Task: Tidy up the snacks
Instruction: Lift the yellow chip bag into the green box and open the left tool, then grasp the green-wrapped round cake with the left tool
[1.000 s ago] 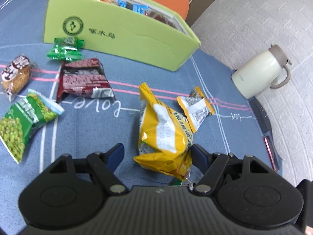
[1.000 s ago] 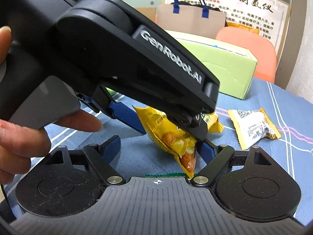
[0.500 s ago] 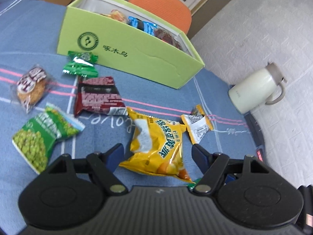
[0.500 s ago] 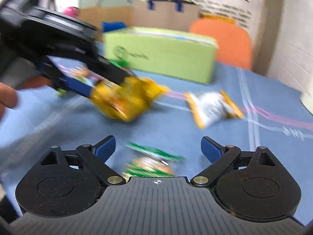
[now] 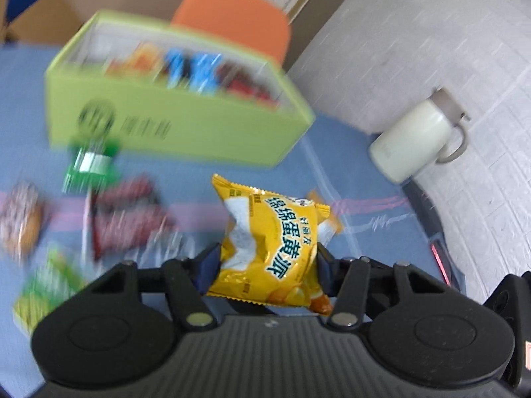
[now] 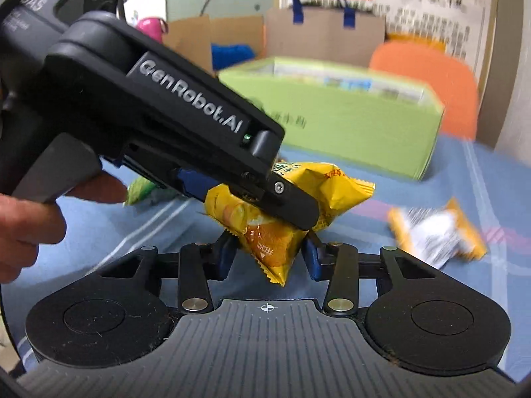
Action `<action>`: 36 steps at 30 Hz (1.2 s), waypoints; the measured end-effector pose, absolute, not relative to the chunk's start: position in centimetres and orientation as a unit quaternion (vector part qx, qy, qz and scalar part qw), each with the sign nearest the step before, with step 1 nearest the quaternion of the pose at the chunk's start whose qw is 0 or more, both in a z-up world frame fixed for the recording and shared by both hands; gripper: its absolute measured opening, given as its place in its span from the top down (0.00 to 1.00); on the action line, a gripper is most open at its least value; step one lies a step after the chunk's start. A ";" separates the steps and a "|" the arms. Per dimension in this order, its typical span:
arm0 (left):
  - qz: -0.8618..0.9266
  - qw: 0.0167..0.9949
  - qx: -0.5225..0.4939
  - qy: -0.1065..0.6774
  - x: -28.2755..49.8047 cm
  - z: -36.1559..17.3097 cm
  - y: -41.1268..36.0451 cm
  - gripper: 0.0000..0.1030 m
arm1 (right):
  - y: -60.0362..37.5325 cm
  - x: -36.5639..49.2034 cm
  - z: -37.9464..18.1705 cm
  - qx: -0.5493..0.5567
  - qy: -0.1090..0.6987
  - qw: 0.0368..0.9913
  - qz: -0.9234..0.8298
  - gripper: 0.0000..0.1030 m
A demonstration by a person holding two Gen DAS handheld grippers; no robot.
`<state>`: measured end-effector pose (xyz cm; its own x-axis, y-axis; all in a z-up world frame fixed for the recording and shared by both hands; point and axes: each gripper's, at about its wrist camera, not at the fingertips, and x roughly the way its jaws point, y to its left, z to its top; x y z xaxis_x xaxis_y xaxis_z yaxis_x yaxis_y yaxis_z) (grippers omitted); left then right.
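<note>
Tabletop [image 5: 365, 165]: blue cloth with pink and white stripes; I see it under everything in both views.
Backdrop: grey-white textured wall, an orange chair [image 5: 232, 23] behind the box, brown paper bag with blue handles [image 6: 325, 36] further back.
Green box [image 5: 172, 126]: open-topped, lime card, standing at the far side of the tabletop; blurred packets inside.
Yellow snack bag [image 5: 275, 245]: lifted off the tabletop, in front of the box and not yet in it.
Left tongs [image 5: 267, 262]: I have them pinched on the yellow snack bag, blue pads pressing both sides.
Right tongs [image 6: 267, 258]: narrowed around the bag's lower corner [image 6: 272, 255]; pads look to be touching it, so both pairs grip the same bag.
Hand [image 6: 30, 225]: mine, on the left tool's trigger.
Loose packets: small yellow-white sachet [image 6: 434, 235] on the cloth to the right; green sweet wrapper [image 5: 89, 165], dark red packet [image 5: 129, 212], green pea packet [image 5: 46, 292], all blurred, on the left.
Cream jug [image 5: 418, 139]: by the wall, well apart.
</note>
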<state>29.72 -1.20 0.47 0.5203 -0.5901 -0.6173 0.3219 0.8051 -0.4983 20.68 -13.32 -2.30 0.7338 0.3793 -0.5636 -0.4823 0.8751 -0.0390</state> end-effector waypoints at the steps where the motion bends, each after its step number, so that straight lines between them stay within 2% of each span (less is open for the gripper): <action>1: -0.267 0.861 -0.159 0.402 30.7 1.4 -1.7 0.47 | -13.5 21.2 -1.7 -0.097 0.272 0.931 0.225 0.79; 8: -0.250 0.888 -0.149 0.357 39.9 5.8 -3.2 0.46 | -14.9 30.9 3.6 -0.114 0.227 0.946 0.202 0.78; 14: -0.182 0.908 -0.135 0.351 43.9 6.5 1.8 0.46 | -12.0 36.8 5.0 -0.114 0.229 0.934 0.250 0.77; 16: -0.157 0.911 -0.131 0.358 45.1 6.0 3.7 0.43 | -9.6 38.3 4.7 -0.121 0.231 0.926 0.272 0.77; 17: -0.147 0.912 -0.129 0.360 45.8 5.7 4.6 0.38 | -8.3 38.9 4.5 -0.128 0.232 0.922 0.281 0.76; 18: -0.140 0.914 -0.128 0.357 46.6 5.5 5.4 0.29 | -7.1 39.8 4.2 -0.135 0.234 0.919 0.288 0.75; 19: -0.129 0.919 -0.127 0.349 47.0 5.3 6.1 0.28 | -6.0 40.5 3.8 -0.139 0.238 0.914 0.297 0.74; 21: -0.108 0.923 -0.123 0.349 47.0 5.0 7.4 0.28 | -4.3 41.9 3.1 -0.144 0.248 0.908 0.306 0.63; 23: -0.113 0.925 -0.137 0.337 45.7 4.8 8.8 0.26 | -4.2 41.4 3.0 -0.151 0.244 0.913 0.291 0.61; 25: -0.118 0.925 -0.155 0.327 43.3 4.6 9.8 0.24 | -5.7 39.9 3.2 -0.142 0.230 0.923 0.275 0.53; 27: -0.127 0.922 -0.173 0.324 40.8 4.0 10.4 0.22 | -7.7 37.0 3.2 -0.128 0.219 0.930 0.266 0.38; 29: -0.121 0.917 -0.187 0.330 38.0 3.0 10.8 0.22 | -9.5 34.1 2.6 -0.120 0.218 0.933 0.261 0.31; 36: -0.138 0.905 -0.197 0.351 28.6 0.8 8.2 0.21 | -16.1 22.9 -0.4 -0.037 0.261 0.938 0.226 0.29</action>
